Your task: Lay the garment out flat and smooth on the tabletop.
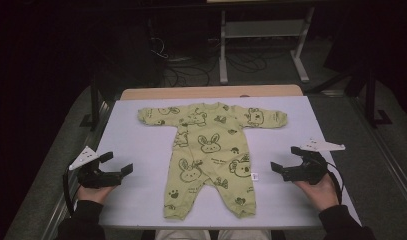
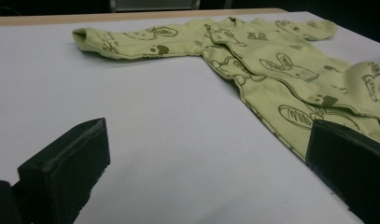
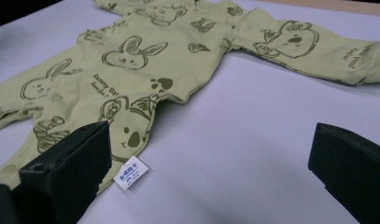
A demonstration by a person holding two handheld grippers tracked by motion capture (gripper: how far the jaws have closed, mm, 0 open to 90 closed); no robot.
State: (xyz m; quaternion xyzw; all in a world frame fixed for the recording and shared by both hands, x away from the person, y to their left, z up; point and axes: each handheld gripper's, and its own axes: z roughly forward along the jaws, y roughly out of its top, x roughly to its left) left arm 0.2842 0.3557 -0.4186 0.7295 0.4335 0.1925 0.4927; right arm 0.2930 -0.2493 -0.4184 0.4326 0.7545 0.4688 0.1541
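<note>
White table (image 1: 141, 150): romper (image 1: 208, 150) flat between left tongs (image 1: 119, 164), right tongs (image 1: 285, 159).

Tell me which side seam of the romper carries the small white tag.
The seam facing the right gripper: the white tag sticks out from the romper there; the opposite seam is bare.

Soft overhead light brightens the white table (image 1: 141, 150) evenly while surroundings stay dark; close black jaws look blurred.

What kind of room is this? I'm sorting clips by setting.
Probably a lab or recording workshop, not a home: a white-covered table holds one green baby romper, loose cables trail on the floor behind, beside a metal bench frame.
</note>
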